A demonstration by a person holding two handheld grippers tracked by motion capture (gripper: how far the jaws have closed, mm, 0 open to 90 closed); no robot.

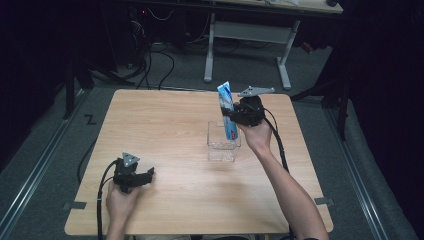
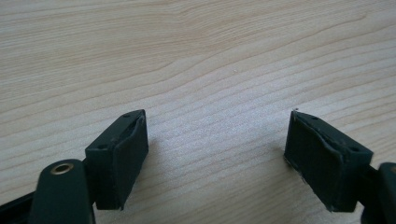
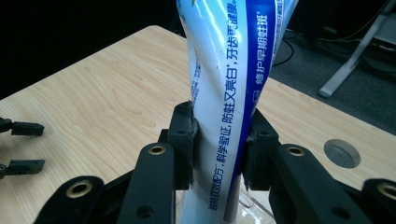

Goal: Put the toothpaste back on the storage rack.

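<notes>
A blue and white toothpaste tube [image 1: 227, 111] stands upright with its lower end inside a clear plastic box [image 1: 223, 146] near the table's middle right. My right gripper [image 1: 235, 115] is shut on the tube [image 3: 229, 84] at mid-height, its pads [image 3: 187, 140] pressing both sides. The box's clear rim [image 3: 254, 206] shows just below the jaws. My left gripper [image 1: 148, 175] rests low at the table's front left, open, with bare wood between its pads [image 2: 125, 154]. The left gripper's [image 3: 21, 147] jaw tips also appear at the left edge of the right gripper view.
The wooden table [image 1: 165, 130] has a round cable hole [image 3: 342, 153] near its far right corner. A white-legged desk [image 1: 247, 40] and cables on the grey floor lie beyond the far edge. Metal rails run along both sides of the floor.
</notes>
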